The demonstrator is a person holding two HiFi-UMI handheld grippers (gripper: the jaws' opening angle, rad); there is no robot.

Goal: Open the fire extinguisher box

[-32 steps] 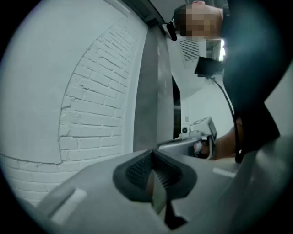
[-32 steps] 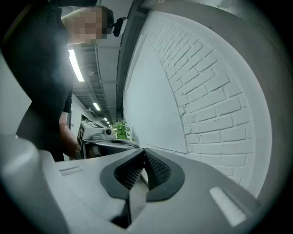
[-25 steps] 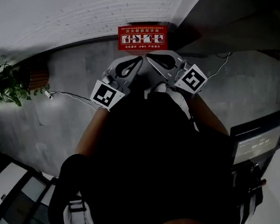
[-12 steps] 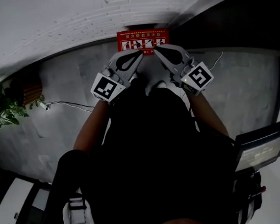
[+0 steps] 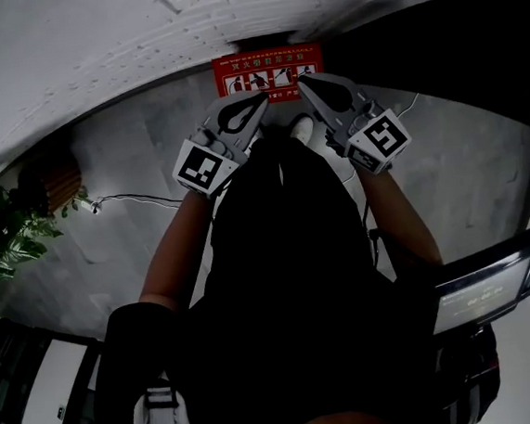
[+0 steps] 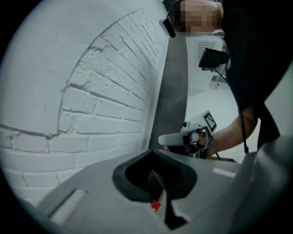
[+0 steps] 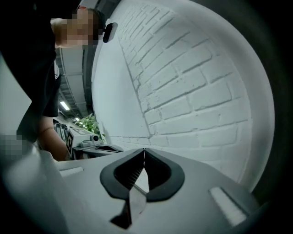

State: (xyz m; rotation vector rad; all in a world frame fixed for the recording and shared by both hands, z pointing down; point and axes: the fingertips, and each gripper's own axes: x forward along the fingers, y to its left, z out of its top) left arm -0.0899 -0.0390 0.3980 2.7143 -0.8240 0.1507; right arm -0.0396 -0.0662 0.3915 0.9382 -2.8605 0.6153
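The red fire extinguisher box (image 5: 268,69) stands on the grey floor against the white brick wall (image 5: 91,46); its lid with white pictograms faces up. My left gripper (image 5: 260,99) hangs over the box's near left edge, jaws shut and empty. My right gripper (image 5: 305,80) hangs over the near right part, also shut and empty. In the left gripper view the left gripper (image 6: 153,151) points at the brick wall, with the right gripper (image 6: 190,136) beyond it. The right gripper view has the right gripper (image 7: 144,150) closed on nothing and the left gripper (image 7: 87,138) at left.
A potted plant (image 5: 7,245) grows at the left, with a thin cable (image 5: 133,200) across the floor beside it. A dark panel (image 5: 472,37) rises right of the box. A device with a screen (image 5: 483,293) stands at the lower right. The person's dark clothing fills the middle.
Both grippers have moved forward, and their tips now overlap the red box's near edge. The head view has shifted, so the plant sits lower left. The jaws stayed shut.
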